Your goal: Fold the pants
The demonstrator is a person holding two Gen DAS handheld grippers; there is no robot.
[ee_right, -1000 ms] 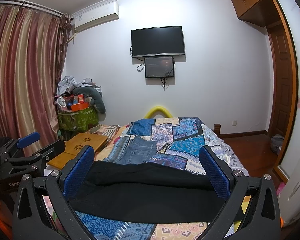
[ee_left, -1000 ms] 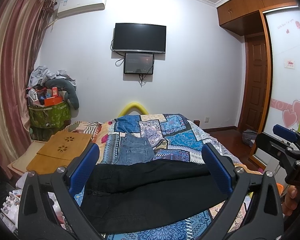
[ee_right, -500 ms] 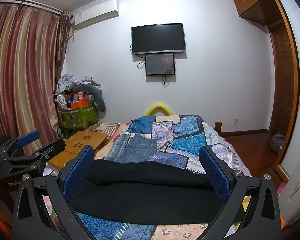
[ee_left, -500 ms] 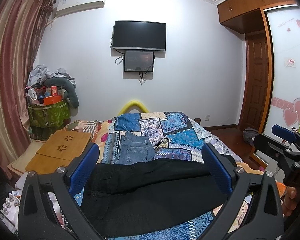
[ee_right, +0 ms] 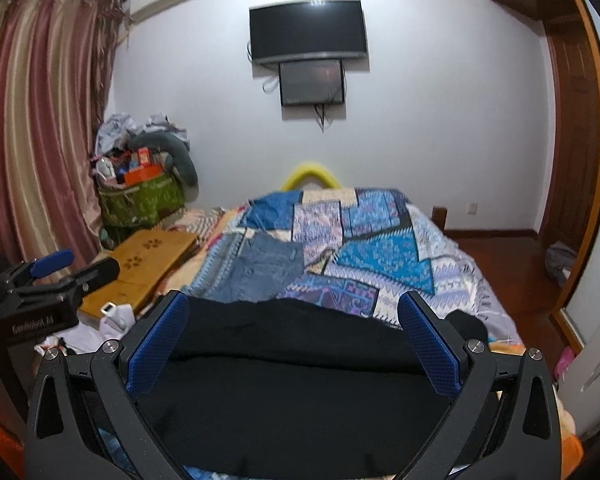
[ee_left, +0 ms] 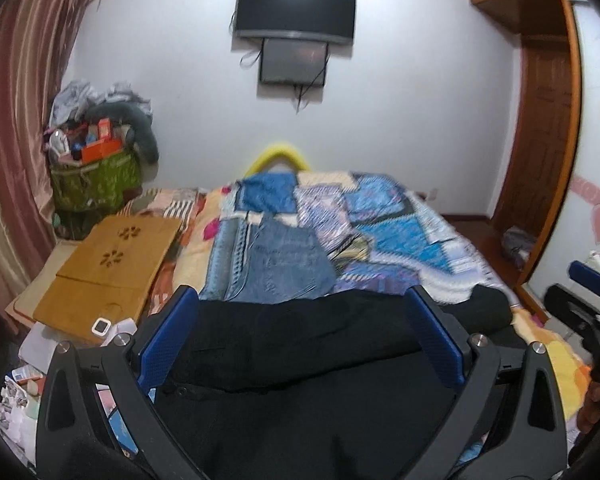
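Note:
Black pants (ee_left: 300, 360) lie across the near end of the bed, stretched left to right, their far edge raised in a soft fold; the same pants (ee_right: 292, 380) fill the lower right wrist view. My left gripper (ee_left: 300, 332) hangs open just above them, blue pads wide apart, nothing held. My right gripper (ee_right: 292, 336) is open too, over the pants, empty. Each gripper shows at the edge of the other's view: the right gripper (ee_left: 592, 300) and the left gripper (ee_right: 48, 280).
Folded blue jeans (ee_left: 288, 260) lie on the patchwork quilt (ee_left: 392, 224) beyond the pants. A wooden lap desk (ee_left: 108, 264) rests left of the bed, with a cluttered green basket (ee_left: 92, 184) behind. Wardrobe and door stand right.
Both grippers have tipped downward and moved closer to the pants, which now fill more of each view. The pants have not moved.

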